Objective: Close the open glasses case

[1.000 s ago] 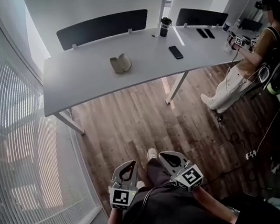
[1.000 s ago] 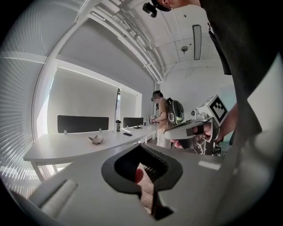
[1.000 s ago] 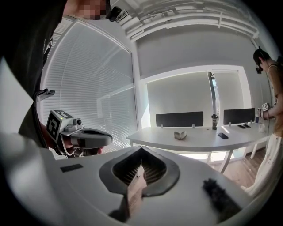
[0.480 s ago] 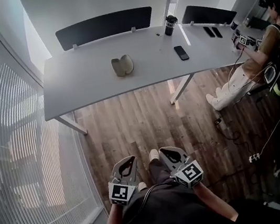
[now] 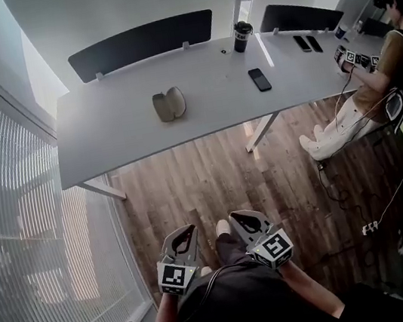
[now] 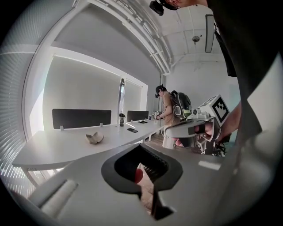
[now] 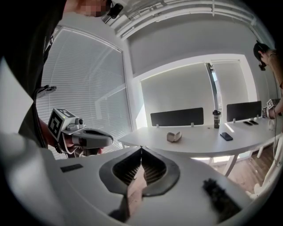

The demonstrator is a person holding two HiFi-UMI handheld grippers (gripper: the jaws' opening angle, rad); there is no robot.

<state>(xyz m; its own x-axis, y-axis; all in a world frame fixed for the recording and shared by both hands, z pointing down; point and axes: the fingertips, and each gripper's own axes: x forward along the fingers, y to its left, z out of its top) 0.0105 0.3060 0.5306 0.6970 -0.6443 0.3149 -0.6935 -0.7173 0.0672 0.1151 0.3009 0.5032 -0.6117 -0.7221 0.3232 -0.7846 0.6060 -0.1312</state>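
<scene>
The open glasses case (image 5: 169,104) is a beige clamshell lying on the white desk (image 5: 120,132), left of its middle. It also shows small and far off in the left gripper view (image 6: 94,138) and the right gripper view (image 7: 174,137). My left gripper (image 5: 187,230) and right gripper (image 5: 236,216) hang side by side close to my body, over the wooden floor and well short of the desk. Both are shut with nothing between the jaws. Each gripper view shows its own tips meeting, left (image 6: 140,145) and right (image 7: 141,148).
A black phone (image 5: 259,79), a dark tumbler (image 5: 242,36) and two more dark flat items (image 5: 307,44) lie on the desk's right part. Black divider panels (image 5: 140,44) line its far edge. A seated person (image 5: 388,64) is at the right end. Window blinds (image 5: 13,226) run along the left.
The head view has shifted a little, so the desk and case now sit slightly further left in the picture. Both grippers stay shut and close together near my body.
</scene>
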